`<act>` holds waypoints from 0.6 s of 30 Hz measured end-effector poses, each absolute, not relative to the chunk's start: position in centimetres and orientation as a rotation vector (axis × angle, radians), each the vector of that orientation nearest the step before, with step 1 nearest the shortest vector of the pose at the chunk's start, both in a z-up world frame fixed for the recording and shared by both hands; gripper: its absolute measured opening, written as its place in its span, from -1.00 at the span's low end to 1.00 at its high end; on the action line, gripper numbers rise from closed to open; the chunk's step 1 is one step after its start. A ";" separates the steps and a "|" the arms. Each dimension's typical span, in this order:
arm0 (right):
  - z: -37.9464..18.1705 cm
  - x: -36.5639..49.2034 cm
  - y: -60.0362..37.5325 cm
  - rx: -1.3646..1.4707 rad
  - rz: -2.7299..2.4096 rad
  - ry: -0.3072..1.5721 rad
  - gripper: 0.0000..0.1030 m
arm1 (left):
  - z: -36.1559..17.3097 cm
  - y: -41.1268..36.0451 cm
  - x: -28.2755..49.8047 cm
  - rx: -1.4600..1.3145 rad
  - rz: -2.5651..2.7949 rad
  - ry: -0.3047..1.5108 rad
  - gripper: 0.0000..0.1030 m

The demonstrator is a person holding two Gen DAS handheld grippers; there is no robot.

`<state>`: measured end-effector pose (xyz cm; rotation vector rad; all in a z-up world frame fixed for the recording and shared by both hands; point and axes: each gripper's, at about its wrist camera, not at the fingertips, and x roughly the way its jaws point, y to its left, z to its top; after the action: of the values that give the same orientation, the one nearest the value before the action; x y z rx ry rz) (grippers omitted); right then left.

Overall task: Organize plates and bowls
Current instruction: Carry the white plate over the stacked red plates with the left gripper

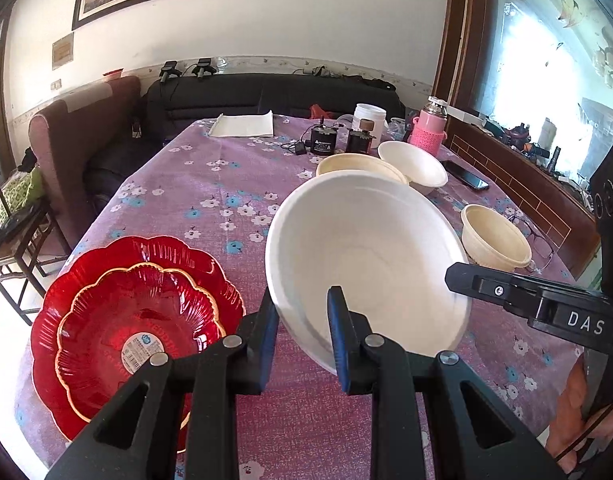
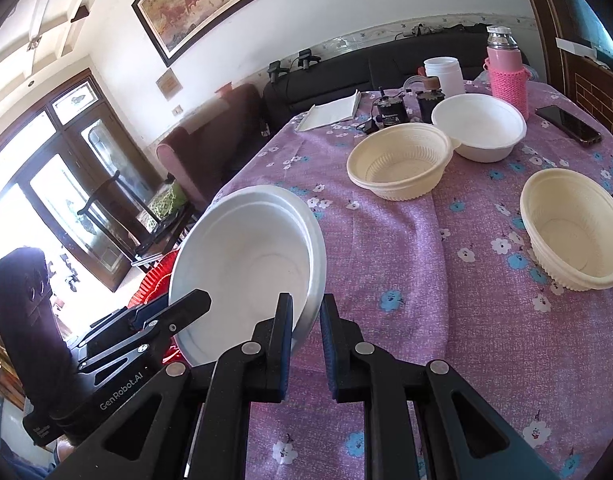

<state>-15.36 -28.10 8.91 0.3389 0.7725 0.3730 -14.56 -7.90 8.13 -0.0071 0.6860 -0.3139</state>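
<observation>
Both hand-held grippers were clamped on the same wide white foam bowl (image 1: 366, 264), which hung tilted above the purple flowered tablecloth (image 1: 210, 184). The left gripper (image 1: 302, 332) pinched the bowl's near rim between its blue-padded fingers, one pad inside and one outside. The right gripper (image 2: 306, 332) gripped the rim further round in the same way; in the left wrist view its black fingers reached in from the right edge.

Left of the lifted bowl, at the table's near corner, a smaller gold-edged red glass plate (image 1: 142, 320) sat nested on a larger scalloped red glass plate (image 1: 78, 280). Further back a cream ribbed plastic bowl (image 2: 400, 162) stood touching a second white foam bowl (image 2: 478, 126). Another cream ribbed bowl (image 2: 574, 228) rested well apart from them toward the right edge. Behind these stood a pink knit-sleeved flask (image 2: 506, 76), a white jar (image 2: 444, 74) and a dark phone (image 2: 568, 124).
</observation>
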 end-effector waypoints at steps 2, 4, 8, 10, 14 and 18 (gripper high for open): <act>9.1 -15.1 -27.6 0.329 0.381 0.772 -0.70 | 8.3 -7.4 -14.6 -0.011 -0.303 0.681 -0.56; 9.2 -14.8 -27.0 0.315 0.391 0.771 -0.70 | 8.4 -6.7 -14.7 -0.019 -0.295 0.678 -0.56; 9.3 -14.4 -25.9 0.303 0.411 0.778 -0.69 | 8.4 -5.7 -14.8 -0.032 -0.275 0.673 -0.56; 9.4 -14.1 -25.4 0.297 0.421 0.781 -0.69 | 8.5 -5.1 -14.9 -0.039 -0.264 0.670 -0.56; 9.5 -13.8 -24.3 0.284 0.439 0.784 -0.69 | 8.4 -4.1 -15.0 -0.049 -0.248 0.669 -0.56; 9.5 -13.5 -23.6 0.273 0.448 0.785 -0.69 | 8.4 -3.4 -15.0 -0.058 -0.237 0.667 -0.56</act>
<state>-13.52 -23.60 9.53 0.2734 0.7854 0.4483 -14.99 -3.39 8.43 -0.0582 0.6675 -0.2366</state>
